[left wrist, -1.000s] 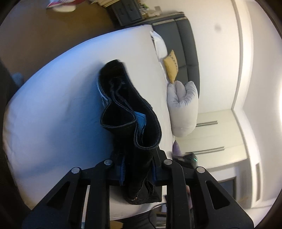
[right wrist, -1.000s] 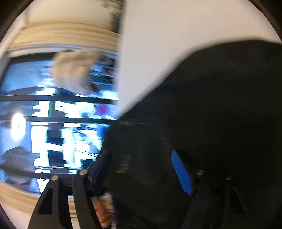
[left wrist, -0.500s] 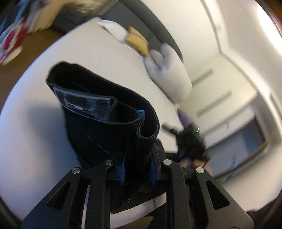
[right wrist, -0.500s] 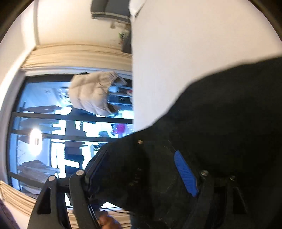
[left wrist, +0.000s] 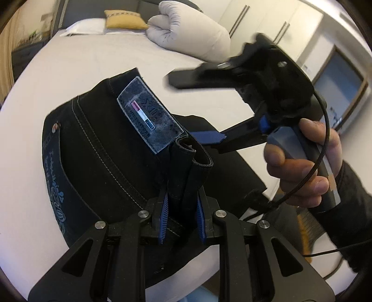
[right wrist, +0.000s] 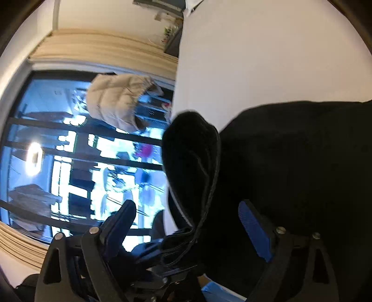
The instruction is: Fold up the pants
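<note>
Black jeans (left wrist: 97, 162) with a grey waist patch (left wrist: 148, 116) lie bunched on the white bed (left wrist: 88, 62). My left gripper (left wrist: 181, 216) is shut on the rolled waistband edge, which stands up between its blue pads. My right gripper (left wrist: 200, 109) shows in the left wrist view, held in a hand, jaws wide open, lower finger over the jeans. In the right wrist view the right gripper (right wrist: 193, 223) is open, with a fold of black fabric (right wrist: 195, 162) between its spread fingers, not pinched.
A rolled grey duvet (left wrist: 190, 37), a yellow cushion (left wrist: 125, 18) and a white pillow lie at the bed's head. Wardrobe doors (left wrist: 267, 23) stand behind. A window (right wrist: 69, 162) with a beige jacket (right wrist: 116, 100) hanging lies beside the bed.
The left gripper has swung round with the waistband, so the right gripper and hand now show. The right gripper has opened wider and the fabric between its fingers hangs loose.
</note>
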`<state>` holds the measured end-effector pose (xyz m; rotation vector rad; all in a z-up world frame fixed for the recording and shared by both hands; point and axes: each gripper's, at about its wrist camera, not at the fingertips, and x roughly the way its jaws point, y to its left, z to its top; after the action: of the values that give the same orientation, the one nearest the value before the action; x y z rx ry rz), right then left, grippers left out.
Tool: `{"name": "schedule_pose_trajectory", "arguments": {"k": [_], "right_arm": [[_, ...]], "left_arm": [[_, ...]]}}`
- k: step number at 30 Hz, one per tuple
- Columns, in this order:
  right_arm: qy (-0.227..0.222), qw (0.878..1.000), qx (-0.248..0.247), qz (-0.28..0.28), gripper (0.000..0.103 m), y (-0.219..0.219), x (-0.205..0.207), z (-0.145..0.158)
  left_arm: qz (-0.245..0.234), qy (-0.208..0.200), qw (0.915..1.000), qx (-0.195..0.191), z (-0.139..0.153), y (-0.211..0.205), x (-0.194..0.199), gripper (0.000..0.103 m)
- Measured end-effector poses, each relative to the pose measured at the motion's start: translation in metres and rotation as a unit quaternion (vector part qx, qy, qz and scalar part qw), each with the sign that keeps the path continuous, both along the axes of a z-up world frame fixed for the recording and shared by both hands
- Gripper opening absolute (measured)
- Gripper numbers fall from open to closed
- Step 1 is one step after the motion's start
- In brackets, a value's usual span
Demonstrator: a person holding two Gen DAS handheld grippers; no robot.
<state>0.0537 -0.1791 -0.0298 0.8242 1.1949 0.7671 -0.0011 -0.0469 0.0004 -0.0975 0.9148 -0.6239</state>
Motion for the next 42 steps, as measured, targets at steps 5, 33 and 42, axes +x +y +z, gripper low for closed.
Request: {"name": "schedule_pose_trajectory", "arguments": {"k": [5,33,42], "right_arm": [[-0.007,0.999,-0.045,0.022,0.063,0.011,0.004,-0.002],[0.006,0.992,-0.071,-0.107,0.017,-0.139,-0.024,-0.030],[0.026,0.990,-0.070,-0.119,0.017,-0.153,-0.022,-0.050]], "left_arm": [[-0.017,-0.027,0.9983,0.049,0.003,-0.018,-0.011,0.019],[-0.159,-0.034,0.9826,0.090,0.015,-0.224,0.011,0.019],[-0.170,-0.020,0.9799,0.102,0.003,-0.225,0.017,0.019]]}}
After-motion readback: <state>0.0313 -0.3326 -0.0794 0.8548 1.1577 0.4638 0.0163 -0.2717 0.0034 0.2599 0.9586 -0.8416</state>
